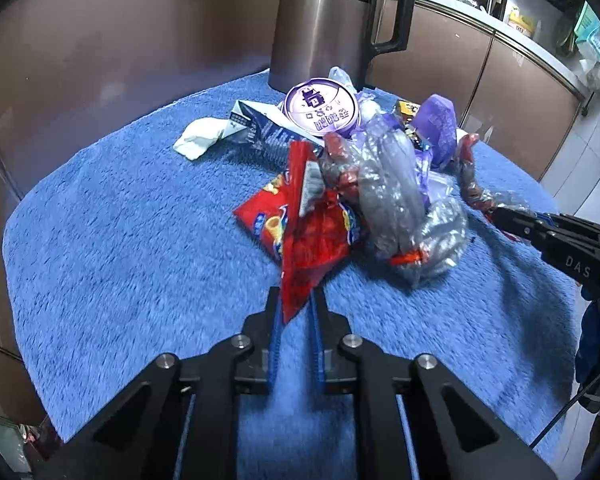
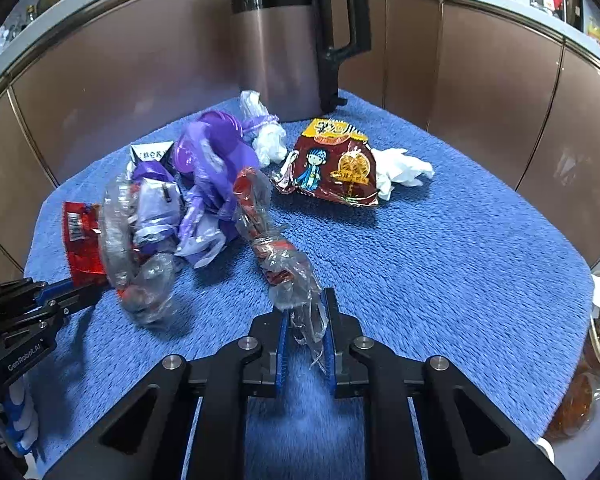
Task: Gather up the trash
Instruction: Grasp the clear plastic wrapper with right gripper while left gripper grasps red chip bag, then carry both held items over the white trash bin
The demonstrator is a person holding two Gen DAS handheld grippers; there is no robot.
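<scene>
A heap of trash lies on a blue fluffy mat (image 1: 120,220). My left gripper (image 1: 296,300) is shut on the lower corner of a red snack wrapper (image 1: 300,236), which is also seen as the red snack wrapper (image 2: 80,240) at the left of the right wrist view. My right gripper (image 2: 306,308) is shut on a clear crumpled plastic wrapper (image 2: 284,268) with red print. Between them lie a crushed clear plastic bottle (image 1: 396,204), a purple yogurt cup (image 1: 320,108), purple plastic bags (image 2: 216,160), a milk carton (image 1: 256,124) and white tissue (image 1: 198,138). The right gripper (image 1: 512,220) enters the left wrist view from the right.
A tall brown and black kettle (image 1: 328,20) stands at the mat's far edge. A dark red snack bag (image 2: 334,168) and a white crumpled glove (image 2: 404,170) lie to the right of the heap. Brown cabinet fronts (image 2: 480,80) curve behind. Bottles (image 2: 596,380) stand off the mat's right edge.
</scene>
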